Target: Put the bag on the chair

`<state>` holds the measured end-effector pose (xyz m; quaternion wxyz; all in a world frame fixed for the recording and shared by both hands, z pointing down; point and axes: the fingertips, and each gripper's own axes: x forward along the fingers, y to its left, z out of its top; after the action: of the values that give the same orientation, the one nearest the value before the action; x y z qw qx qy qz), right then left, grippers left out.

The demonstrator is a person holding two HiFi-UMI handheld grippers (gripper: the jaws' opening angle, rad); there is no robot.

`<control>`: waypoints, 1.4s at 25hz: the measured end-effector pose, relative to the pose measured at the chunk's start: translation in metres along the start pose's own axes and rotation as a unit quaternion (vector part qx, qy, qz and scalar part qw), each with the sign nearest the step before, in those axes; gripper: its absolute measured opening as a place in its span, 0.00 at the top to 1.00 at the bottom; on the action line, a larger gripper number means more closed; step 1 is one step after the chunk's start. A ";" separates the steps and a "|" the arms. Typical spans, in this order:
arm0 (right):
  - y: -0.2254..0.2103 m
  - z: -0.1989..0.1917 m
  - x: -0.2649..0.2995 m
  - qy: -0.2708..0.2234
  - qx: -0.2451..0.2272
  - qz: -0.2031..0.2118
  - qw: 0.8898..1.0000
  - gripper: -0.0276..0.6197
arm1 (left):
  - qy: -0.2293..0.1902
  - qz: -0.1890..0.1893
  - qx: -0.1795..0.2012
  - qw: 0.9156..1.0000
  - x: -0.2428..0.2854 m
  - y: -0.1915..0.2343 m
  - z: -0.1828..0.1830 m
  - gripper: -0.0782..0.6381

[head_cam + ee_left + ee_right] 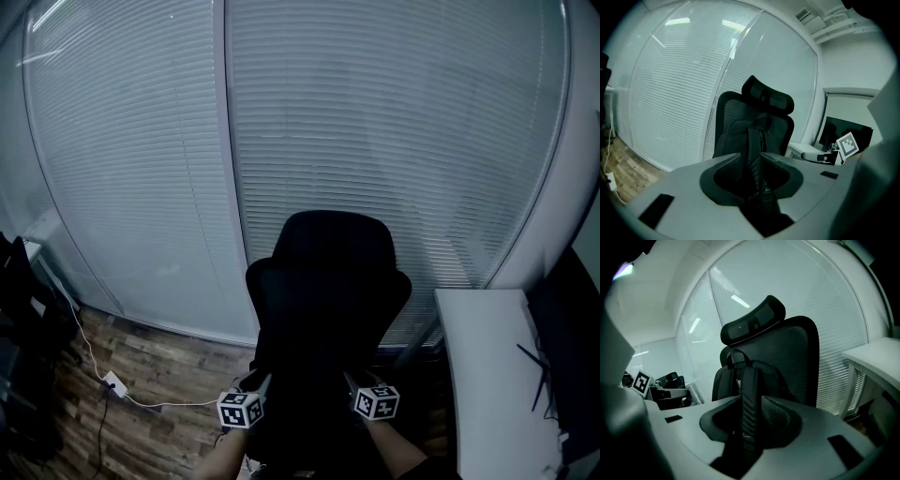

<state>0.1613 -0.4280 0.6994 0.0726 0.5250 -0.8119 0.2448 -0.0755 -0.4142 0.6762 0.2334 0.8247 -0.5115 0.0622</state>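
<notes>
- 1 chair (328, 281), far centre
- 1 bag (733, 138), on the chair seat
- 2 grippers: left gripper (754, 178), right gripper (750, 423), both near
- 1 desk (487, 375), right
- 1 white charger (113, 384) with cable, floor, left

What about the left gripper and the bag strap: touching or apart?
Touching. The left gripper view shows the jaws of the left gripper pressed against both sides of the bag strap running between them.

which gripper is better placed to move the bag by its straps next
Left, probably: the left gripper looks pinched on a strap deep in its jaws; the right gripper has the other strap between its jaws, seemingly looser.
</notes>
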 end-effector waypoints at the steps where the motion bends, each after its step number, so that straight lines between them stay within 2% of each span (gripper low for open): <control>1: 0.003 0.001 -0.006 -0.005 -0.005 0.005 1.000 0.76 | -0.007 0.002 0.003 1.000 -0.005 -0.004 0.000 0.70; 3: 0.010 0.004 -0.018 -0.015 -0.013 0.018 1.000 0.83 | -0.021 0.006 0.006 1.000 -0.017 -0.015 0.000 0.74; 6: 0.020 0.006 -0.034 -0.022 -0.023 0.043 0.999 0.85 | -0.042 0.010 0.009 0.999 -0.032 -0.031 -0.002 0.82; 15: 0.044 0.012 -0.075 -0.051 -0.030 0.086 0.995 0.87 | -0.080 0.010 0.015 0.997 -0.067 -0.070 -0.007 0.86; 22: 0.058 0.009 -0.104 -0.073 -0.012 0.074 0.995 0.87 | -0.091 -0.013 0.012 0.996 -0.093 -0.088 -0.014 0.86; 28: 0.084 -0.004 -0.134 -0.088 0.019 0.051 0.995 0.87 | -0.085 -0.041 0.037 0.995 -0.128 -0.091 -0.017 0.87; 35: 0.119 -0.023 -0.167 -0.099 0.037 0.028 0.994 0.87 | -0.086 -0.063 0.039 0.994 -0.172 -0.089 -0.020 0.87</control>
<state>0.1256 -0.2414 0.6189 -0.0348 0.5263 -0.8198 0.2231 -0.0755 -0.2329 0.6064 0.1595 0.8661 -0.4737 -0.0037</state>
